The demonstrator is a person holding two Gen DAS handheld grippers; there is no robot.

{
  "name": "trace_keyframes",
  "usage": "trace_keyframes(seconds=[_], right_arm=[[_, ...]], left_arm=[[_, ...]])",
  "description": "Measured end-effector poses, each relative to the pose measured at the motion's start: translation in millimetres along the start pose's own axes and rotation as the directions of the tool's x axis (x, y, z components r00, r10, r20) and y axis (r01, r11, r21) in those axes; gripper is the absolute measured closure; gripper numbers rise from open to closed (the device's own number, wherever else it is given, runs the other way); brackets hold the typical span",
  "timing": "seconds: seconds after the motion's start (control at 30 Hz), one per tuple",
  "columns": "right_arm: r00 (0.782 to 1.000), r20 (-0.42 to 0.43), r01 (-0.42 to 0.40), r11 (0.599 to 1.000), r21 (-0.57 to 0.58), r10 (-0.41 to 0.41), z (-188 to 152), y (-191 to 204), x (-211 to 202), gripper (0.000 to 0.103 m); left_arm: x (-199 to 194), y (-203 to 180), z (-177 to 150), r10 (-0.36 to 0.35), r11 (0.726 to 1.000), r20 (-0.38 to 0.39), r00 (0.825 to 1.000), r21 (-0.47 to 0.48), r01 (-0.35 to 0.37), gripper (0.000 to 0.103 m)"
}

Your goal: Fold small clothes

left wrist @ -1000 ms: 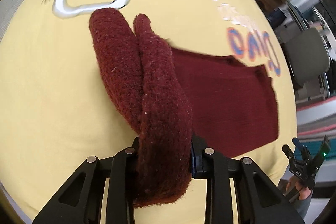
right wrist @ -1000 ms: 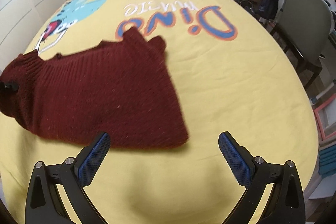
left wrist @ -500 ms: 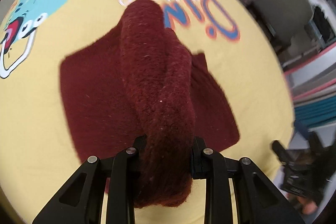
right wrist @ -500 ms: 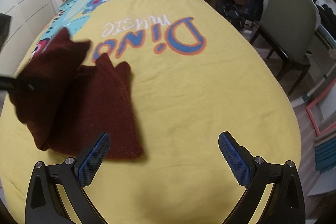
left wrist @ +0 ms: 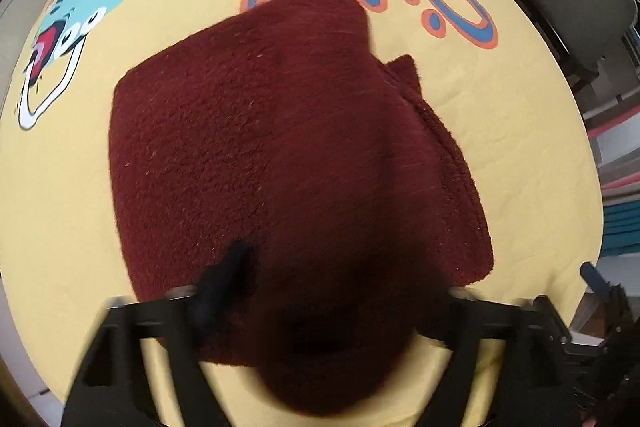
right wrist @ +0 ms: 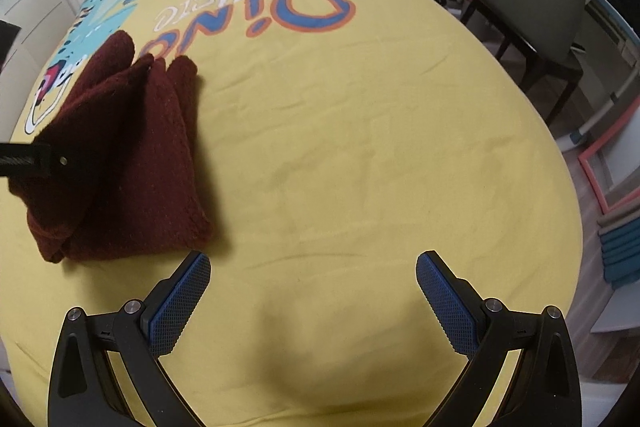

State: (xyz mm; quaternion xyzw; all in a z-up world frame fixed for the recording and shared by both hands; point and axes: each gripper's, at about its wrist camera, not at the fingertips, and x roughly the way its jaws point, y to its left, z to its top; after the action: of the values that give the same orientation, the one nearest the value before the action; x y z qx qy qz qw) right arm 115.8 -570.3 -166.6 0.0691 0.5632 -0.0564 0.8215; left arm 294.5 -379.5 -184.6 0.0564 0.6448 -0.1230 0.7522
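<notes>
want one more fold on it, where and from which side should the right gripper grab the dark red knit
Judging by how it lies, take the maroon knit garment at its near right corner, by the free edges closest to the open right gripper, coming from above. The layers stack flat on the yellow bedspread there. The left gripper is just opening over the far side.

Left gripper (left wrist: 320, 291) opening, right gripper (right wrist: 312, 281) open

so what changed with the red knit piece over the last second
The left gripper carried the pinched end of the dark red knit garment across onto its own flat half, doubling it over. Its jaws are now opening, the fabric loose between them. The right gripper stayed open and empty over the yellow bedsheet.
</notes>
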Motion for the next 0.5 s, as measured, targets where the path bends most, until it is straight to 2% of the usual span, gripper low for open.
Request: trace_keyframes(seconds=[0.03, 0.1, 0.2, 0.3, 0.5], right_arm=[[1.000, -0.002, 0.003, 1.000, -0.001, -0.003, -0.6, 0.3, 0.9, 0.000], [1.000, -0.005, 0.003, 1.000, -0.003, -0.003, -0.7, 1.3, 1.1, 0.000], [1.000, 0.006, -0.011, 1.000, -0.003, 0.011, 1.9, 4.2, -3.7, 0.000], [0.999, 0.020, -0.044, 0.999, 0.000, 0.044, 8.3, 12.4, -12.6, 0.000], [0.990, 0.055, -0.129, 0.991, -0.030, 0.130, 43.7, 51.8, -38.8, 0.000]], left_arm=[[-4.0, 4.2, 0.4, -0.039, 0.999, 0.002, 0.999, -0.013, 0.039, 0.005], [-17.8, 10.6, 0.2, -0.094, 0.995, 0.017, 0.995, -0.029, 0.095, 0.005], [-39.9, 28.9, 0.3, -0.158, 0.986, 0.064, 0.985, -0.038, 0.161, 0.001], [-64.4, 54.2, -4.3, -0.154, 0.986, 0.126, 0.980, -0.041, 0.161, 0.001], [-72.5, 112.2, -27.3, -0.101, 0.989, 0.159, 0.982, -0.089, 0.116, 0.001]])
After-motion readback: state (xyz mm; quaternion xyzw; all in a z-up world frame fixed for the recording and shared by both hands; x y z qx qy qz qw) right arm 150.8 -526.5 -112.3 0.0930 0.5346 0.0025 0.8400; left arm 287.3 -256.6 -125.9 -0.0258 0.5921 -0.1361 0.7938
